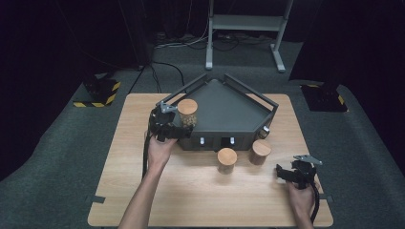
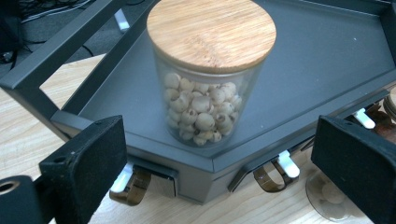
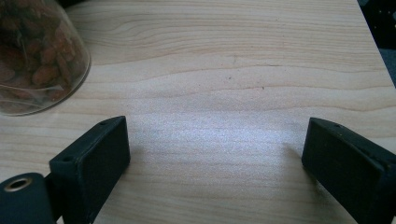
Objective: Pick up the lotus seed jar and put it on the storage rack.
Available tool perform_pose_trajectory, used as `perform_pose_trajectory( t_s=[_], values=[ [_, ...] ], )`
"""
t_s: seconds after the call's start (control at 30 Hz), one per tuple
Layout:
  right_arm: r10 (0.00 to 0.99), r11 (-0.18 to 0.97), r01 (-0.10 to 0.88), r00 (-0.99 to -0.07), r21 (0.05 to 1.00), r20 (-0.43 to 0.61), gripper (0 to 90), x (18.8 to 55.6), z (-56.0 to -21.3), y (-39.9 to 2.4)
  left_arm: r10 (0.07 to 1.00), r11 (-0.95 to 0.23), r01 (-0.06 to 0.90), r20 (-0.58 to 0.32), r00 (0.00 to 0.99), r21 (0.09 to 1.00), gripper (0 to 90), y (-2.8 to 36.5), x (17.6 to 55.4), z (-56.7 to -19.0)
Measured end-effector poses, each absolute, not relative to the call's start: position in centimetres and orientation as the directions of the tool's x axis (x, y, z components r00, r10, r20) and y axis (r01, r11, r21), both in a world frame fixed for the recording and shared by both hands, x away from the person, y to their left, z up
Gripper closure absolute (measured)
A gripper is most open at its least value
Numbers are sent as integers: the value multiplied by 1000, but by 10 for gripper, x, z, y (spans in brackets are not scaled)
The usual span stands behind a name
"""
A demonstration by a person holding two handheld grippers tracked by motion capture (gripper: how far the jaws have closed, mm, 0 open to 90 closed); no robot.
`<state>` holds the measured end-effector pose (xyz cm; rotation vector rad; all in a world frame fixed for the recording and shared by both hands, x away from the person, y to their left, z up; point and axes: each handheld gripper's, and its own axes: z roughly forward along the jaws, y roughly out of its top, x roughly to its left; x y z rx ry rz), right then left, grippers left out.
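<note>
In the high view a wooden table (image 1: 200,200) fills the middle of the frame, and a dark grey tray (image 1: 229,112) with raised rails sits on its far half, a little above centre. A glass jar (image 1: 187,112) with a round wooden lid stands upright inside the tray at its left edge. Two more jars stand on the bare table just below the tray's front wall: the middle jar (image 1: 227,160) near the centre of the frame and the right jar (image 1: 260,151) just to its right, close together but apart.

The left gripper (image 1: 167,125), held in the left hand (image 1: 160,150), sits left of centre, just beside the tray's left corner. In the left gripper view its jaws are spread wide at the bottom corners of the frame, with nothing between them. Above them, at upper centre, the jar (image 2: 208,74) is full of pale round beads and rests on the tray (image 2: 327,60) floor, clear of both jaws.

The right gripper (image 1: 291,172), held in the right hand (image 1: 301,200), is at the lower right of the high view, over bare table and well apart from the jars. In the right gripper view its jaws are also spread, holding nothing, above the wood grain (image 3: 224,93); a jar of brown pieces (image 3: 37,60) shows in the upper left corner.
</note>
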<state>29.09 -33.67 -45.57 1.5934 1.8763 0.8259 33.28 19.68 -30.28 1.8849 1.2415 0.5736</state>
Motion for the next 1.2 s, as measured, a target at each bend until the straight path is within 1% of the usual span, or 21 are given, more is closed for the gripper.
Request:
perform_pose_trajectory(
  t_s=[0.87,1.0,1.2],
  values=[
    [987,115,657,-157,745,-14,72,291,-456,-337,900,-229,546,-39,434,806,42,208,312,-313],
    [988,114,658,-156,745,-13,72,291,-456,-337,897,-246,551,-27,440,798,43,207,311,-315],
    [988,115,657,-157,745,-13,72,291,-456,-337,898,-242,555,-34,440,796,43,210,310,-320]
  ],
)
